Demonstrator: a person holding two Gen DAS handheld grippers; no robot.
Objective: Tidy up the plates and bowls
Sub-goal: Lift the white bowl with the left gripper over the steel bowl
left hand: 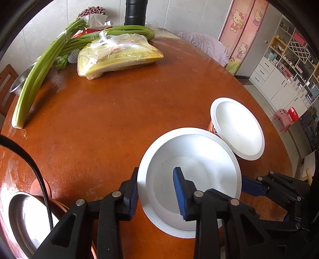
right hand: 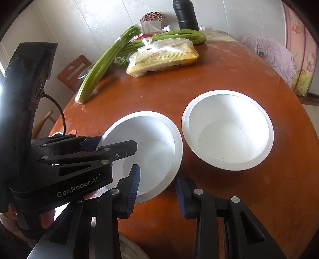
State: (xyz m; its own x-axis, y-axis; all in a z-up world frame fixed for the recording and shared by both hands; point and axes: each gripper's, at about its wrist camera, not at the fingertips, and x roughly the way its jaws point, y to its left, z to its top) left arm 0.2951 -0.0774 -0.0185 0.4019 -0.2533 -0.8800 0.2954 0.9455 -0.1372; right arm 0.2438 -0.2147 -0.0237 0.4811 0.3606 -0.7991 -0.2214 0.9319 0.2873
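Observation:
Two white bowls stand on the round brown table [left hand: 99, 119]. The near bowl [left hand: 195, 159] [right hand: 151, 147] is straddled by both grippers. My left gripper [left hand: 157, 191] is open, one finger outside the bowl's left rim and one inside. My right gripper [right hand: 157, 187] is open, one finger inside the bowl's near rim and one outside. The right gripper shows at the bowl's right edge in the left wrist view [left hand: 257, 185]. The left gripper shows at the bowl's left edge in the right wrist view [right hand: 111, 147]. The second bowl [left hand: 239, 129] [right hand: 229, 133] stands to the right, untouched.
Celery stalks [left hand: 39, 73], a bagged yellow package [left hand: 119, 55] and a black bottle [left hand: 135, 12] lie at the table's far side. A steel dish [left hand: 24, 219] sits at the near left edge. A purple cloth [left hand: 207, 45] hangs on a chair beyond.

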